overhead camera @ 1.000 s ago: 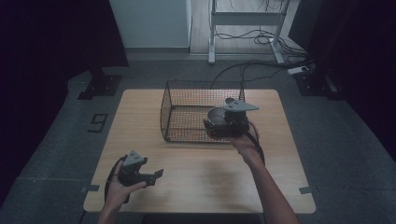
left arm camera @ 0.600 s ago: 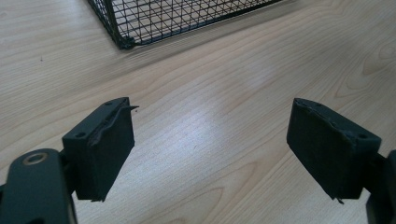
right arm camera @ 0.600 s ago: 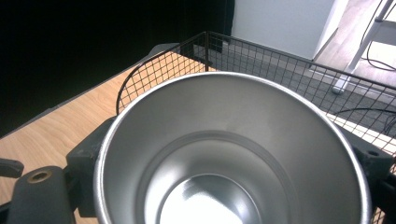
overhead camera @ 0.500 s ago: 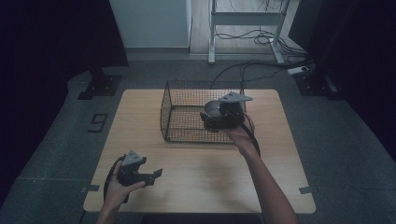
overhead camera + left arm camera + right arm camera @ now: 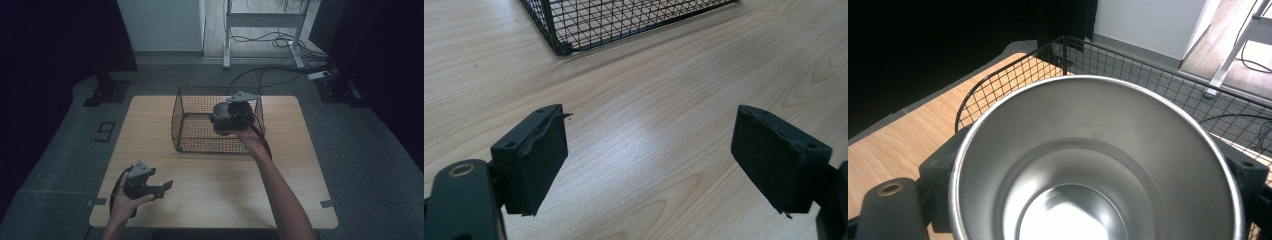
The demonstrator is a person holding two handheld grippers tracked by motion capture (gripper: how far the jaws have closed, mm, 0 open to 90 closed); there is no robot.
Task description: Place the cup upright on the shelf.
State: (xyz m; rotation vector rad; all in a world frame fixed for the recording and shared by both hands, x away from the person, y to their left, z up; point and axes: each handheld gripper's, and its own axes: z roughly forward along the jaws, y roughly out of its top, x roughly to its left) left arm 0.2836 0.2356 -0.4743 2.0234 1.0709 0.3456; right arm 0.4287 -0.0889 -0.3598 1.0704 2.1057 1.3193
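Over the wire basket (image 5: pixel 200 131), toward three o'clock of its opening, the right tool (image 5: pixel 231 116) is gripping a metal cup (image 5: pixel 1098 165) by its sides, one jaw pressing on either side of the wall. Seen from the right gripper view, the cup is sitting upright with its mouth open to the camera, its shiny inside empty, and the basket's mesh rim is curving behind it from nine to two o'clock. The basket is standing near the twelve o'clock edge of the tabletop (image 5: pixel 300 190).

At seven o'clock on the tabletop, the left tool (image 5: pixel 160 189) is resting in the person's left hand (image 5: pixel 122 207), jaws spread wide and holding nothing, pointing toward the basket's near corner.

The work appears to be placing the cup in the basket. To do this well, the person should be keeping the cup level, lowering it straight down clear of the mesh walls, and loosening the jaws only once the base is sitting flat on the basket floor.
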